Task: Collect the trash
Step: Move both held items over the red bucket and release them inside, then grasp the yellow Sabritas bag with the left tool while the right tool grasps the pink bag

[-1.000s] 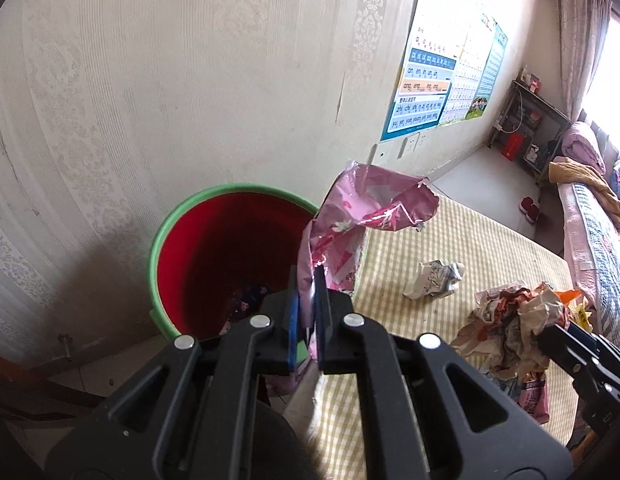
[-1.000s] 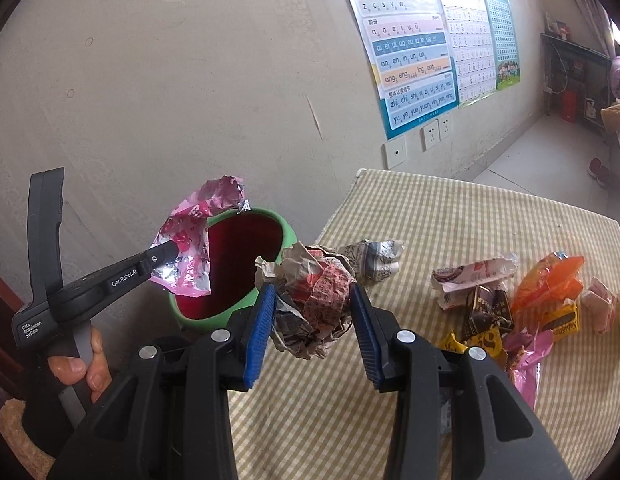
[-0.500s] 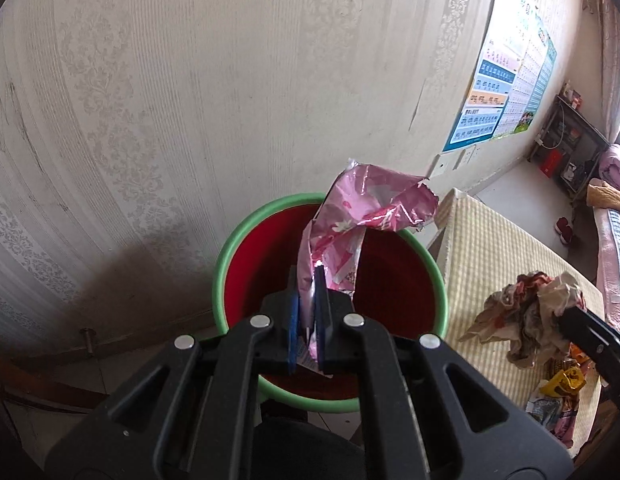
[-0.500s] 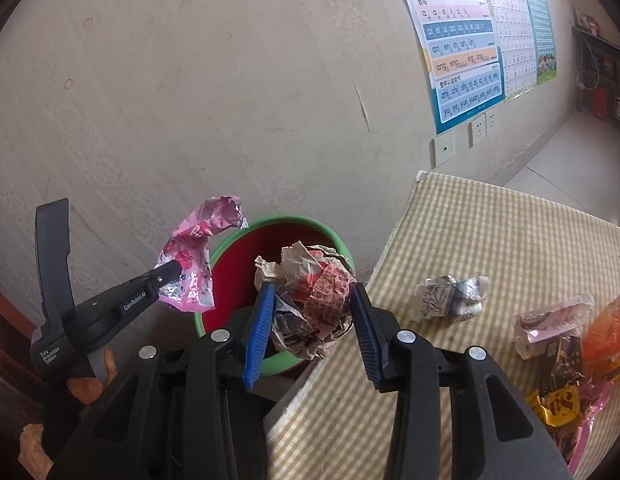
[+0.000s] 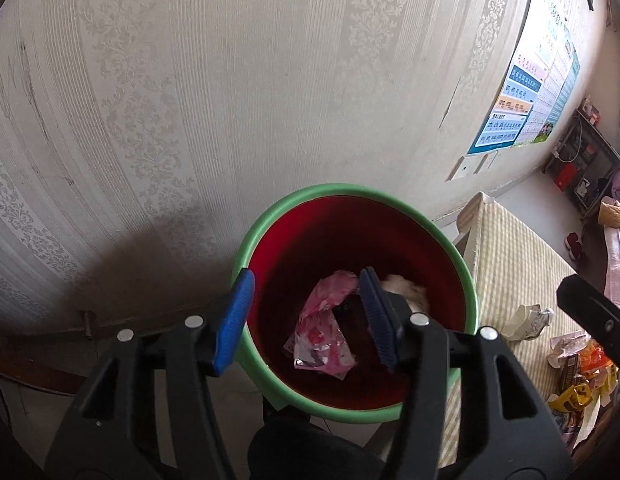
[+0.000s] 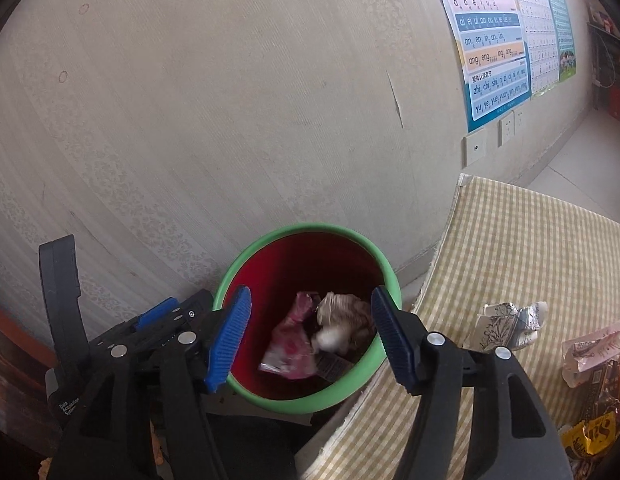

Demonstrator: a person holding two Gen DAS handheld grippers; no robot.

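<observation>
Left wrist view: the left gripper (image 5: 305,316) hangs over the bin (image 5: 269,368), a green pail with a red inside standing against the wall (image 5: 229,80). Its jaws have just been opening and now stand well apart with nothing between them; half a second ago they pinched the pink wrapper (image 5: 324,328) above the bin's mouth. That wrapper now lies inside the bin, low against the red wall, and a pale blurred wad (image 5: 404,290) shows beside it, partly hidden by the gripper's finger. To the right of the bin is the table (image 5: 510,248) with its checked cloth, bearing a crumpled white scrap (image 5: 528,322) and a heap of mixed wrappers (image 5: 578,368) further from the bin. Right wrist view: the right gripper (image 6: 310,340) also hangs over the bin (image 6: 350,388), jaws just opened wider and empty; half a second ago they clasped the paper wad (image 6: 344,322), which is now inside the bin, blurred, just beside the pink wrapper (image 6: 289,344). The left gripper (image 6: 157,316) shows at the bin's left rim. On the table (image 6: 530,240), right of the bin, lie the white scrap (image 6: 506,326) and, further off, more wrappers (image 6: 594,364).
</observation>
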